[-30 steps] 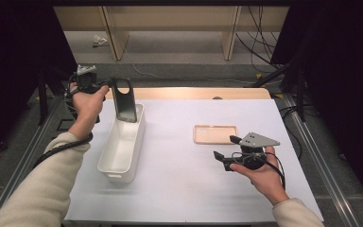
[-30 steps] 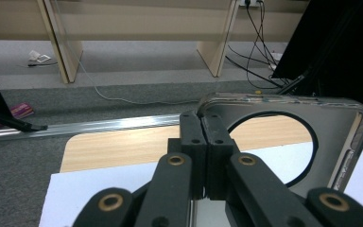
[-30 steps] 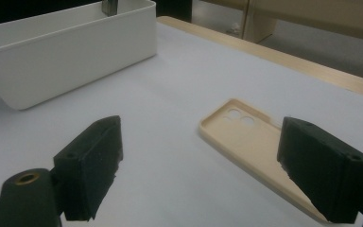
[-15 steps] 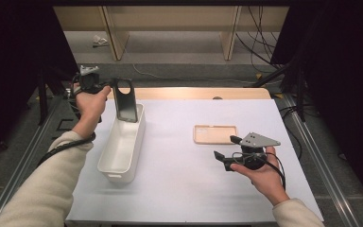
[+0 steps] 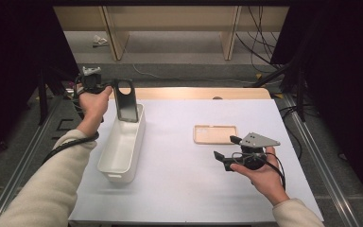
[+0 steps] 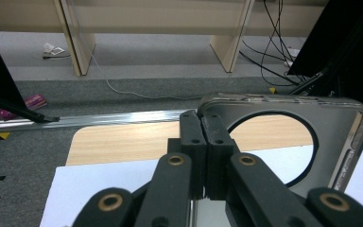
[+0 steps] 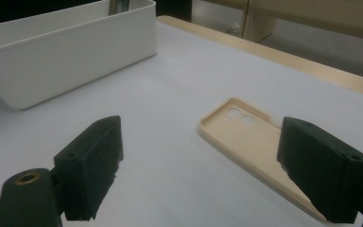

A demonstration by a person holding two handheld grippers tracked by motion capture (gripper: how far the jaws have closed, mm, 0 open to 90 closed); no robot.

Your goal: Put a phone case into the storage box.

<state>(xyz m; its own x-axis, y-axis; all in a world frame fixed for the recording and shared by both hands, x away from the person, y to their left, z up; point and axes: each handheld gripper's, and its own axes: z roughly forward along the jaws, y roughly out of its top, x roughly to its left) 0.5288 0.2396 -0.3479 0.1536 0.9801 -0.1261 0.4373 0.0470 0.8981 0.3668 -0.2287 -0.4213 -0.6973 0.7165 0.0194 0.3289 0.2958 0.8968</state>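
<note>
over the far left end of the white tabletop point(image 5: 179, 189), the left gripper point(image 5: 108, 88) holds a dark, glossy phone case with a large round camera cutout point(image 5: 125, 100). its jaws are pressed together on the case's edge, pinching it. the case stands upright, its lower end dipping into the far end of a long white plastic bin point(image 5: 122, 146) that lies lengthwise on the left part of the tabletop. from the left gripper view, the same case point(image 6: 340, 142) juts to the right of the closed jaws, with the wooden table edge seen through its round hole. toward the right side, the right gripper point(image 5: 228, 150) hovers low in the person's hand, its jaws spread wide with nothing between them. just beyond it, a flat beige phone case point(image 5: 215, 134) lies open side up on the tabletop, apart from the bin. the right gripper view shows this beige case point(image 7: 250, 142) beside the right jaw.
</note>
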